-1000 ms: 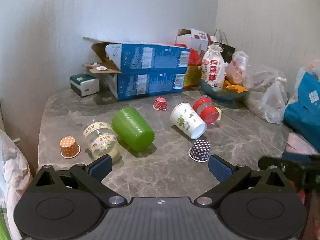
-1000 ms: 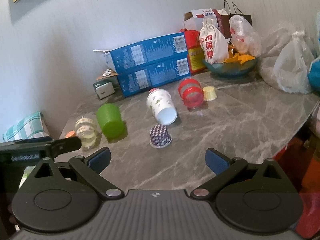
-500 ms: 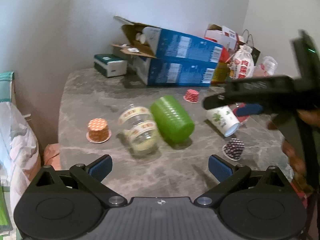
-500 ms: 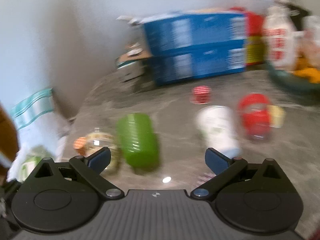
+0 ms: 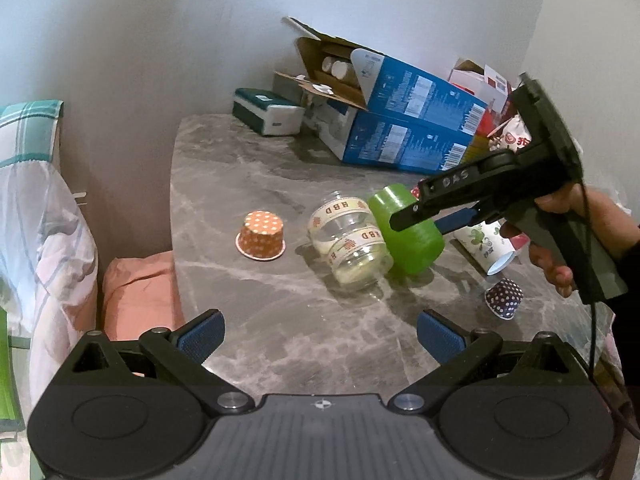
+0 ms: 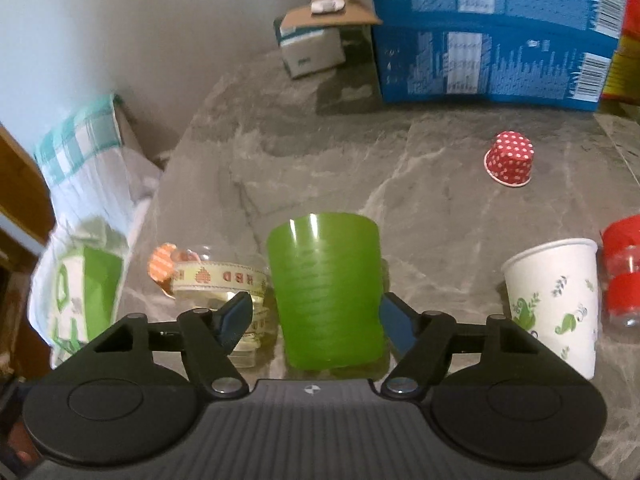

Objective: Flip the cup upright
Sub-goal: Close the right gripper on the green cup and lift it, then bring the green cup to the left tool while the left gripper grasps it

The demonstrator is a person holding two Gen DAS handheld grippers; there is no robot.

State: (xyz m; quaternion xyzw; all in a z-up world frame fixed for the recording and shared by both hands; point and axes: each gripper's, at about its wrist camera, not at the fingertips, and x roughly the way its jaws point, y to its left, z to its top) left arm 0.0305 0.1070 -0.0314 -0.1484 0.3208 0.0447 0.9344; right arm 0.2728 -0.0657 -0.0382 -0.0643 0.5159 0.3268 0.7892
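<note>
A green plastic cup (image 6: 326, 292) lies on its side on the grey marble table (image 6: 360, 160), its base pointing away from the right wrist camera. My right gripper (image 6: 316, 322) is open, with one blue finger on each side of the cup, close to it. In the left wrist view the right gripper (image 5: 436, 216) reaches over the green cup (image 5: 412, 236) from the right. My left gripper (image 5: 320, 334) is open and empty, low over the near part of the table.
A clear taped jar (image 5: 352, 244) lies against the green cup's left side. An orange dotted cup (image 5: 261, 235), a red dotted cup (image 6: 510, 158), a dark dotted cup (image 5: 504, 298), a white paper cup (image 6: 556, 300) and a red jar (image 6: 622, 272) are around. Blue boxes (image 6: 492, 32) stand behind.
My right gripper has swung left and down until its open fingers came to either side of the green cup. My left gripper has shifted left and now sees the right gripper.
</note>
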